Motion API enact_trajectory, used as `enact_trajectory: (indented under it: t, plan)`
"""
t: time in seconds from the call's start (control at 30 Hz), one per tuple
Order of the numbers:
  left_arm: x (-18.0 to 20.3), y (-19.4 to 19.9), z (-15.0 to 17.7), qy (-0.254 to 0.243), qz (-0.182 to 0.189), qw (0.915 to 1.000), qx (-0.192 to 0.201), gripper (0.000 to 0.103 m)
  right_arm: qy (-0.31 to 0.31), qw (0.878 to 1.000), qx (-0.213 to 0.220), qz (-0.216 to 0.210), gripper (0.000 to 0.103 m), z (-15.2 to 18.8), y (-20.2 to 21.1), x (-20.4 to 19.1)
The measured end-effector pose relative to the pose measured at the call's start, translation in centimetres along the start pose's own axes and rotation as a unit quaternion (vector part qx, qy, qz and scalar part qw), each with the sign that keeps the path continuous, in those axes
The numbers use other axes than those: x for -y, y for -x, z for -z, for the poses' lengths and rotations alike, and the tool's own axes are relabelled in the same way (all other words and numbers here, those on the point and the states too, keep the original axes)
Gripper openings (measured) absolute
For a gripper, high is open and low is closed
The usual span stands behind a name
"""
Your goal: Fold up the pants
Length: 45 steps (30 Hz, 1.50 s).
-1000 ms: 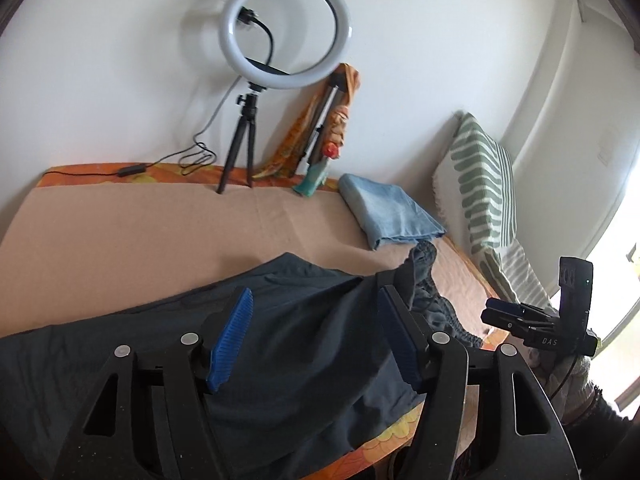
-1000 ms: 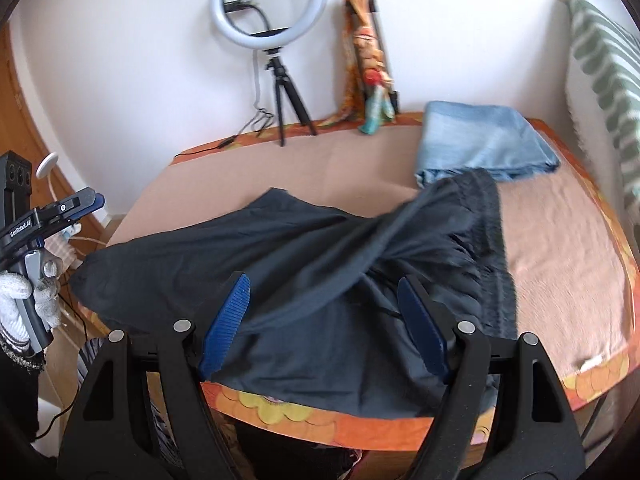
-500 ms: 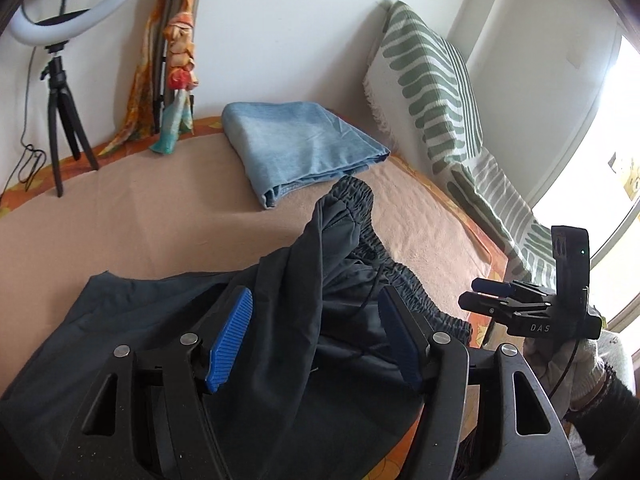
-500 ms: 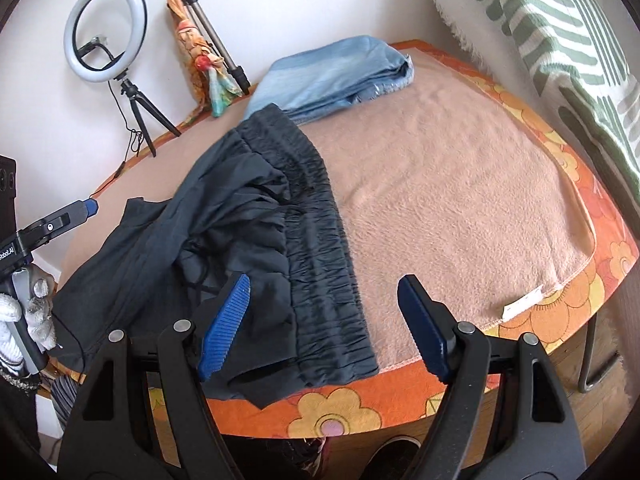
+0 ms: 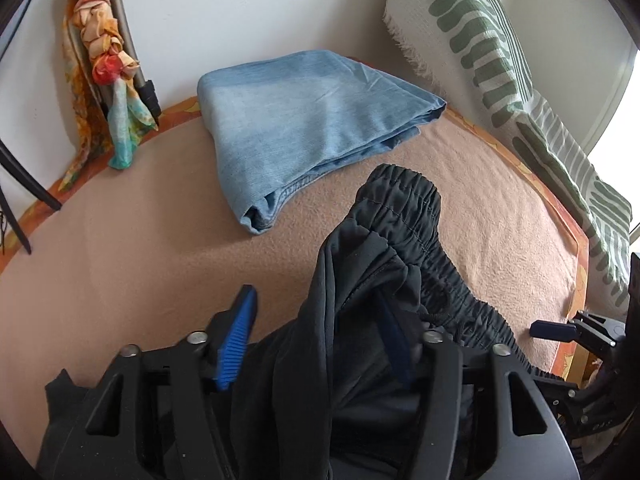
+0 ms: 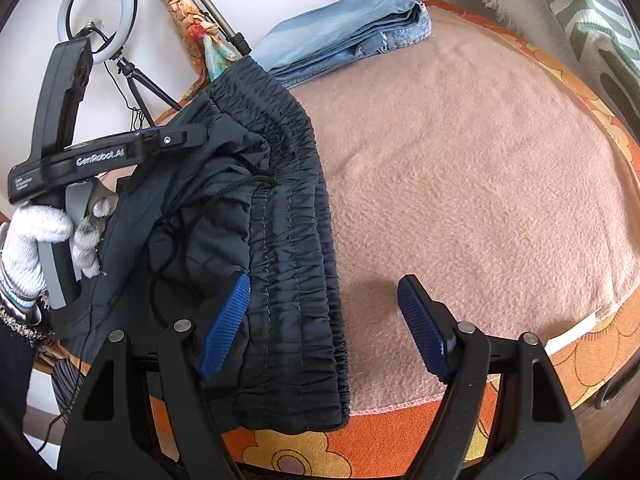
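The left gripper (image 6: 176,136), marked "GenRobot.AI", has just been closing its jaws with a raised fold of the black pants (image 6: 280,240) between them; whether the pads press on it cannot be told. The pants lie bunched on the tan blanket (image 6: 480,180), waistband toward the folded jeans (image 6: 344,36). The right gripper (image 6: 324,320) hovers open, its left pad over the waistband.

Black claw (image 6: 320,320) with ribbed blue pads; white knit glove (image 6: 28,240).
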<state>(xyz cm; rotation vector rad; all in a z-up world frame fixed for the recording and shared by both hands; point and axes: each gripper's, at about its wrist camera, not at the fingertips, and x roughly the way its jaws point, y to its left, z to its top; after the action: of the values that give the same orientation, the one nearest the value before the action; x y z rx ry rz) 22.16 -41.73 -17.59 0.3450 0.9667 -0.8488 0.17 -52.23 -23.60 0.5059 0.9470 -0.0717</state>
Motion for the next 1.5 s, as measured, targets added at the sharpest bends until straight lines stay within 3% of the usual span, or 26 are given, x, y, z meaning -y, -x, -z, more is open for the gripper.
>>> enact_trajectory:
  t: [0.03, 0.07, 0.13, 0.33, 0.43, 0.7, 0.87, 1.0, 1.27, 1.4, 1.5]
  plan:
    - [-0.4, -0.3, 0.0, 0.009, 0.016, 0.9998, -0.004, 0.013, -0.002, 1.0, 0.004, -0.001, 0.079, 0.1, 0.2, 0.2]
    - [-0.7, -0.4, 0.1, 0.015, 0.024, 0.9996, -0.003, 0.008, -0.005, 1.0, 0.01, 0.0, 0.079, 0.0, 0.5, 0.5]
    - [-0.7, 0.0, 0.5, 0.005, 0.03, 0.9995, 0.006, 0.004, -0.01, 1.0, 0.023, 0.003, 0.079, -0.1, 1.3, 0.8]
    - [0.5, 3.9, 1.0, -0.026, 0.059, 0.9969, 0.046, 0.002, -0.039, 0.998, 0.053, -0.016, 0.079, -0.1, 3.9, 1.5]
    - [2.3, 6.1, 1.8, -0.062, 0.065, 0.9941, 0.06, 0.002, -0.068, 0.995, 0.064, -0.046, 0.079, 0.5, 5.3, 2.1]
    - [8.8, 9.6, 8.0, -0.16, 0.113, 0.9785, 0.063, 0.002, -0.129, 0.979, 0.071, -0.143, 0.079, 0.9, 8.1, 2.3]
    - [11.2, 8.4, 11.3, -0.175, 0.141, 0.9735, 0.04, 0.002, -0.141, 0.977, 0.053, -0.154, 0.079, 1.5, 7.9, 2.3]
    - [12.4, 6.5, 12.8, -0.185, 0.145, 0.9718, 0.022, 0.002, -0.139, 0.981, 0.031, -0.132, 0.079, 2.5, 6.7, 2.4]
    - [13.7, 5.0, 14.1, -0.178, 0.165, 0.9697, 0.023, 0.002, -0.143, 0.984, -0.031, -0.107, 0.079, 2.2, 3.4, 3.9]
    - [14.4, 5.4, 15.6, -0.208, 0.167, 0.9633, 0.026, 0.002, -0.141, 0.981, -0.054, -0.121, 0.079, 2.2, 3.0, 4.0]
    - [14.3, 5.1, 16.2, -0.208, 0.169, 0.9632, 0.022, 0.002, -0.146, 0.977, -0.081, -0.134, 0.079, 2.6, 2.4, 3.8]
